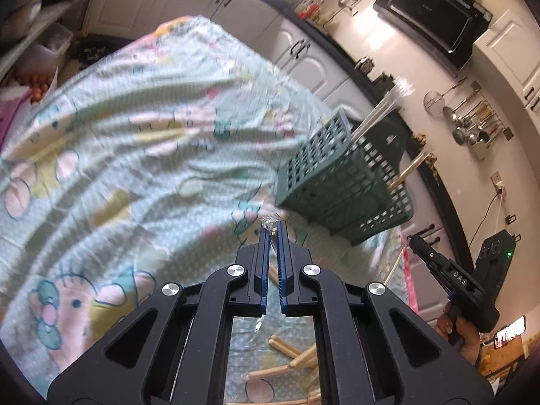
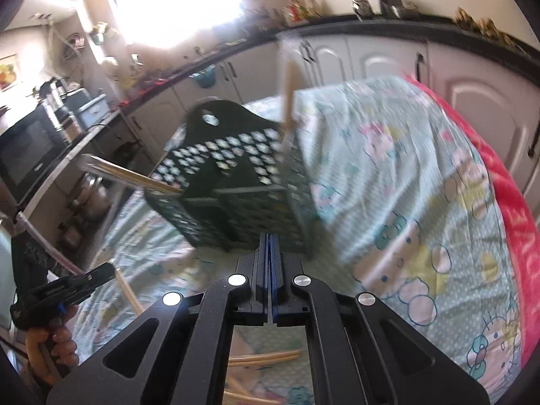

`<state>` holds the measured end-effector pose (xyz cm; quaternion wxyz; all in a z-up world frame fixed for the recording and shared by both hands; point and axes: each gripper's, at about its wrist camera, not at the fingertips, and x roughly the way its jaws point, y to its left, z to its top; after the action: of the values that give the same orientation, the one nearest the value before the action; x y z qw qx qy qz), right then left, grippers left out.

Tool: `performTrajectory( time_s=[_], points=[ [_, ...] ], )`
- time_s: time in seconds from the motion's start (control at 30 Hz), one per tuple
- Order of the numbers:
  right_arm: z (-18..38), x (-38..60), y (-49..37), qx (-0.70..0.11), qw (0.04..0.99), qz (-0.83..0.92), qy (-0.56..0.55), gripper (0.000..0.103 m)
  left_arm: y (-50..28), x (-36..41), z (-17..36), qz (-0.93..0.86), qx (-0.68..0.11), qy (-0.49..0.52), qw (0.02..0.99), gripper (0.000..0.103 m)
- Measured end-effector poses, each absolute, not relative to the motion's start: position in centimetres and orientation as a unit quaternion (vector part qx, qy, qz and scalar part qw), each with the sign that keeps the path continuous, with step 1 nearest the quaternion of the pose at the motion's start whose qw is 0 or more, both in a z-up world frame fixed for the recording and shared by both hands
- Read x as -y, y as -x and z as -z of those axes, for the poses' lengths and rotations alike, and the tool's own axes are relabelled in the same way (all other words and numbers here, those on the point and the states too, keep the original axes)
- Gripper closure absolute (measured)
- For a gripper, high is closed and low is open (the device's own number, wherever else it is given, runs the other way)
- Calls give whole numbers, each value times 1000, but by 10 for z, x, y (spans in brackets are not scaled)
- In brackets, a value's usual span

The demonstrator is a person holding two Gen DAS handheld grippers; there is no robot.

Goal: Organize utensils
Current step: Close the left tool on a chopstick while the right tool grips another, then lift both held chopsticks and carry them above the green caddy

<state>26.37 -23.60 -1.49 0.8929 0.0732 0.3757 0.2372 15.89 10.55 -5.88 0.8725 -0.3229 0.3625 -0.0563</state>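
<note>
A dark green perforated utensil basket [image 1: 341,175] stands on the patterned cloth, with wrapped and wooden utensils sticking out of it; it also shows in the right wrist view [image 2: 233,182]. My left gripper [image 1: 273,227] is shut on a clear plastic-wrapped utensil [image 1: 271,221], held above the cloth short of the basket. My right gripper [image 2: 269,236] is shut and empty, just in front of the basket. Wooden utensils [image 1: 290,361] lie on the cloth below my left gripper, and they also show in the right wrist view [image 2: 266,357].
A Hello Kitty cloth [image 1: 135,141] covers the table, with a pink edge [image 2: 506,182] on the right. White cabinets and a dark counter [image 1: 337,47] run behind. A black oven [image 1: 435,13] and hanging ladles [image 1: 472,125] are on the wall.
</note>
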Motion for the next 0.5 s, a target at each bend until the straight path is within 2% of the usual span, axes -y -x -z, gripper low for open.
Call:
performTrajectory(
  time_s=[0.5],
  points=[
    [-42,198,-220,-311,895,-318,-32,102,-139,-84,-6,93,-296,272,911,102]
  ],
)
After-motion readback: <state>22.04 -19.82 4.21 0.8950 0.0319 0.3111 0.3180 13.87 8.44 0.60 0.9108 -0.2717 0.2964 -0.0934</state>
